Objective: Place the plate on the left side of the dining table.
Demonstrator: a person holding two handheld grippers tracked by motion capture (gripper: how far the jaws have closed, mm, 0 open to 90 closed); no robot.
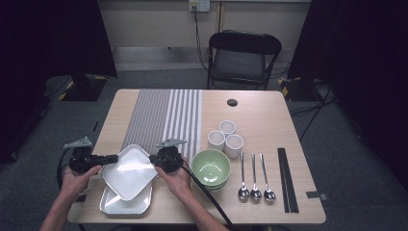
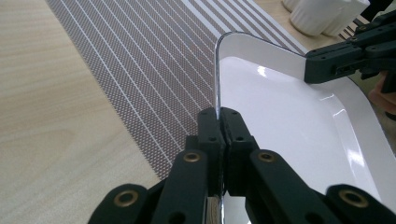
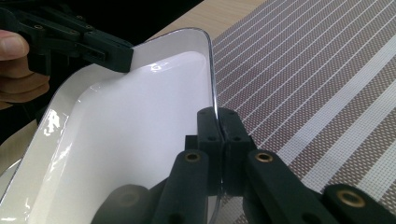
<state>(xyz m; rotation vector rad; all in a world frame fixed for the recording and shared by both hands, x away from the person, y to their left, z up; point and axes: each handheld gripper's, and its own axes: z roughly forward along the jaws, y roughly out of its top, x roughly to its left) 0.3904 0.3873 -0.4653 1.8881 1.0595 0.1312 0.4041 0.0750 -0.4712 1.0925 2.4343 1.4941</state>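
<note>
Left tongs (image 1: 114,158): clamped on the white square plate's (image 1: 130,172) left rim.
Right tongs (image 1: 153,159): clamped on the opposite rim, sharing the load.
Plate: held over the plate below (image 1: 126,204), beside the striped placemat (image 1: 163,120).

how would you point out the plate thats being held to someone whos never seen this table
Start at the striped table runner down the left half of the wooden table; at its near end is a white square plate. The left gripper and right gripper pinch its opposite rims. Unlike the second plate lying flat beneath it, this one is turned like a diamond.
</note>
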